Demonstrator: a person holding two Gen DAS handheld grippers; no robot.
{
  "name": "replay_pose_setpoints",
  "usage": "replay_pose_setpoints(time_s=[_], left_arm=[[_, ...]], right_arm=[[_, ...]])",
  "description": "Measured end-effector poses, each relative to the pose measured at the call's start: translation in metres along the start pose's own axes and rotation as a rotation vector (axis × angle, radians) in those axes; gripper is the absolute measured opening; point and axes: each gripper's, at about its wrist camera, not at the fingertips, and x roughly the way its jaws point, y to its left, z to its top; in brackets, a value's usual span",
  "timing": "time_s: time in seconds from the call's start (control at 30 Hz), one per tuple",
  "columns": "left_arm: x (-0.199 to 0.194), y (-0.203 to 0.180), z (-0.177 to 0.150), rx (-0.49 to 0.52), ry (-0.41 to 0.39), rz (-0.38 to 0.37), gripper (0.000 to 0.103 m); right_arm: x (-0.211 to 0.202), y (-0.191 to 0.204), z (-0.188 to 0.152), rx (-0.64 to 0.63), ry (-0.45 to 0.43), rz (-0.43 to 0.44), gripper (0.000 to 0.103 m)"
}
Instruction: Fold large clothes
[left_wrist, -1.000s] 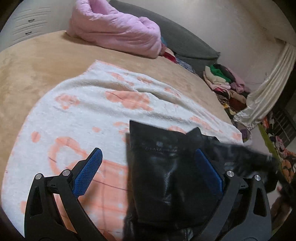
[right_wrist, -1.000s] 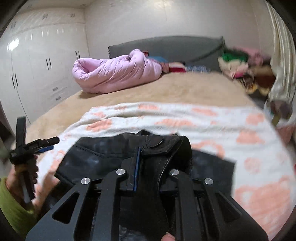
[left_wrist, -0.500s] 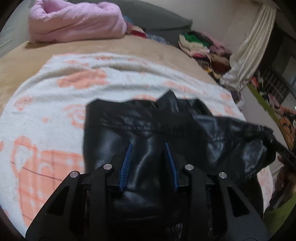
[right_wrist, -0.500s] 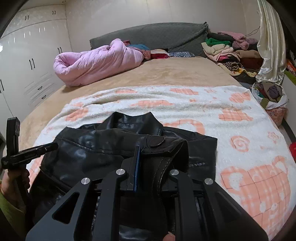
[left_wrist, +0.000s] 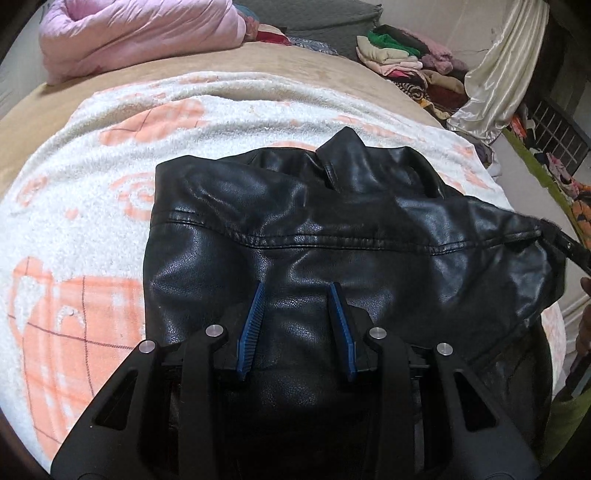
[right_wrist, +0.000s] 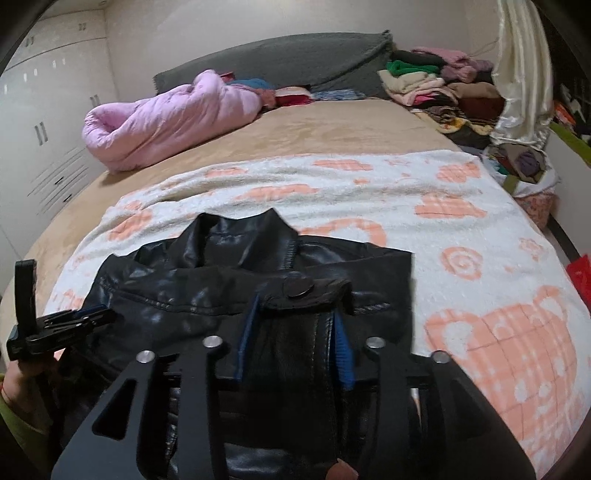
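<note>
laying-out step: black leather jacket (left_wrist: 332, 229) spread on the white and orange blanket (left_wrist: 92, 221), collar pointing to the far side. left gripper (left_wrist: 297, 325) just been closing, part way shut now, pinching a hump of the jacket near its close edge. right gripper (right_wrist: 295, 332) just been opening, jaws loose around the strap with the round snap (right_wrist: 299, 286), pads not pressing. next, probably: pull the right one clear, then grab one side and fold it over the middle. slow hand needed for such stiff, slippery stuff. pink quilt (left_wrist: 140, 33) and pile of clothes (right_wrist: 436, 81) well away at the far end of the bed (right_wrist: 332, 125), nothing in the way.
</note>
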Motion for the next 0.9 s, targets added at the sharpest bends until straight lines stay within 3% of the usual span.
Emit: replay_pose_setpoints(time_s=[0.03,0.1,0.2,0.37,0.5,0.67,0.8,0.9], left_arm=[[0.0,0.0,0.001,-0.001,0.001,-0.001,0.028],[0.0,-0.001,0.0,0.004,0.0,0.004,0.028],[-0.001,-0.001,0.0,0.003,-0.001,0.006,0.028],[-0.002,-0.001,0.0,-0.005,0.0,0.001,0.028],[-0.002,-0.001,0.0,-0.006,0.0,-0.001,0.028],[-0.004,0.002,0.002,-0.027,0.001,-0.026,0.028],[-0.006,0.001,0.002,-0.018,0.001,-0.02,0.028],[-0.011,-0.004,0.002,0.011,-0.005,-0.001,0.028]], right_arm=[[-0.006,-0.004,0.0,0.016,-0.02,-0.026,0.054],[-0.017,-0.009,0.001,0.033,-0.068,-0.1,0.055],[-0.022,-0.008,0.005,0.053,-0.096,-0.07,0.055],[0.009,0.031,0.011,-0.071,-0.028,-0.046,0.055],[0.048,0.05,0.009,-0.1,0.061,-0.026,0.054],[0.1,0.047,-0.014,-0.1,0.231,-0.113,0.054],[0.105,0.043,-0.023,-0.087,0.213,-0.095,0.055],[0.087,0.04,-0.019,-0.045,0.173,-0.046,0.058]])
